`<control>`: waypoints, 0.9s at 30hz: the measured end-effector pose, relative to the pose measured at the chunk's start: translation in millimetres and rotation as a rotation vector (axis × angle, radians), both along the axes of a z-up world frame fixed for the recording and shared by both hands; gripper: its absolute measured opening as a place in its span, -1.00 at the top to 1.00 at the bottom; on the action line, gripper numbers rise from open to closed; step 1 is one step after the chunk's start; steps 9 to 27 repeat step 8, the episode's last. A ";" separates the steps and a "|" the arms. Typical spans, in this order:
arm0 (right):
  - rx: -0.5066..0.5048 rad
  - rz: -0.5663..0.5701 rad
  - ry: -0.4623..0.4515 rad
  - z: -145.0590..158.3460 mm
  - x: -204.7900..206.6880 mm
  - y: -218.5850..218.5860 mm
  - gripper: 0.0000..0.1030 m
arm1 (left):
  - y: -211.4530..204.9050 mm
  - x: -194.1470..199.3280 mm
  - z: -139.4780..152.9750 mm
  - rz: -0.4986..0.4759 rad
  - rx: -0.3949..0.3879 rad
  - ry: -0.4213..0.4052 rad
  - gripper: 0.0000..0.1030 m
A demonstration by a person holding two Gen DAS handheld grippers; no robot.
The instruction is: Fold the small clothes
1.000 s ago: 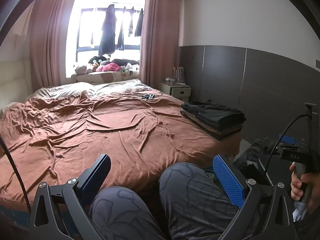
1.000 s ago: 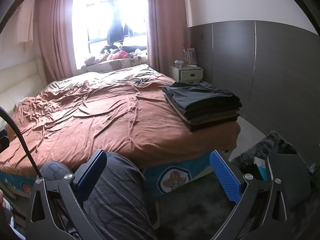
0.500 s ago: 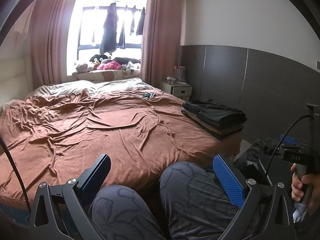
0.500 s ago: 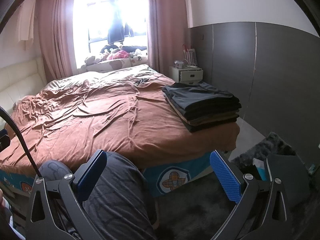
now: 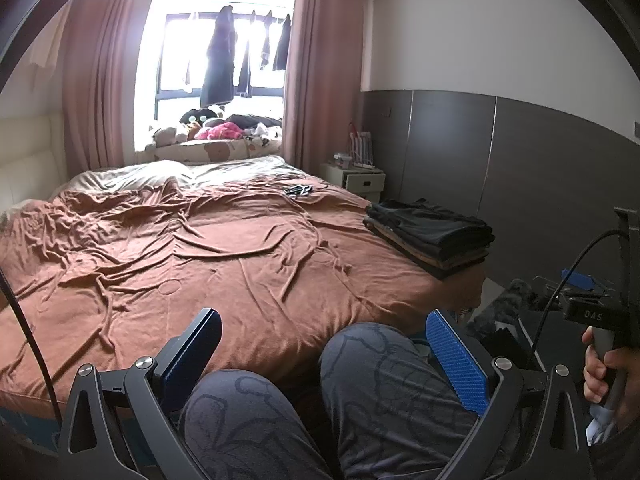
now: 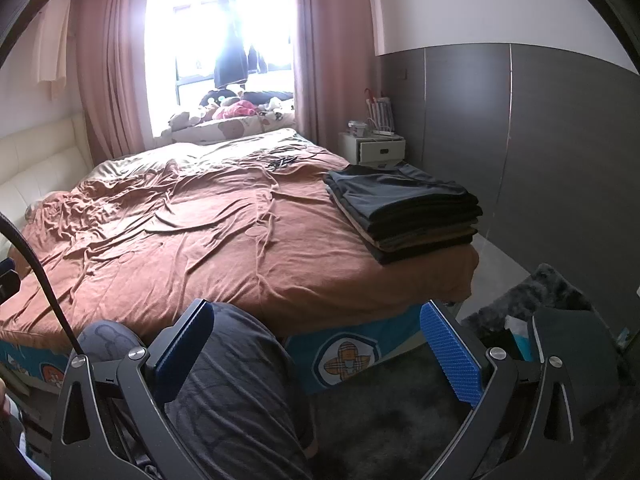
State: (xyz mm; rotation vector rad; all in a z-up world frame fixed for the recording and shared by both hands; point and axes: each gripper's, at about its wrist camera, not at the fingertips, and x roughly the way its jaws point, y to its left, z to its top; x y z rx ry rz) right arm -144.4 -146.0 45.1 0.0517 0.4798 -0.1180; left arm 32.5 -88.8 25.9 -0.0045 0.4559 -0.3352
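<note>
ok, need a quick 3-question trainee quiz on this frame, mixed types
1. True or false: the left gripper holds a garment.
2. Where is the stack of folded clothes? A) middle of the bed B) near right corner of the bed C) on the nightstand
3. Fill in: both grippers' blue fingers stand ___, with the right gripper holding nothing.

Key: 1 false; 2 B; 3 open

Grey patterned trousers [image 5: 384, 392]; black gripper frames, blue ribbed pads [image 5: 456, 354].
</note>
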 end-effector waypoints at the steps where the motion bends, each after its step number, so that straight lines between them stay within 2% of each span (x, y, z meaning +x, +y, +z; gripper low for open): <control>1: -0.001 0.000 0.000 0.0 -0.1 0.2 -1.00 | -0.1 -0.2 -0.1 0.001 0.001 -0.001 -1.00; 27: -0.008 0.002 0.004 1.2 1.1 1.3 -1.00 | 0.1 -0.4 -0.1 0.001 0.000 -0.004 -1.00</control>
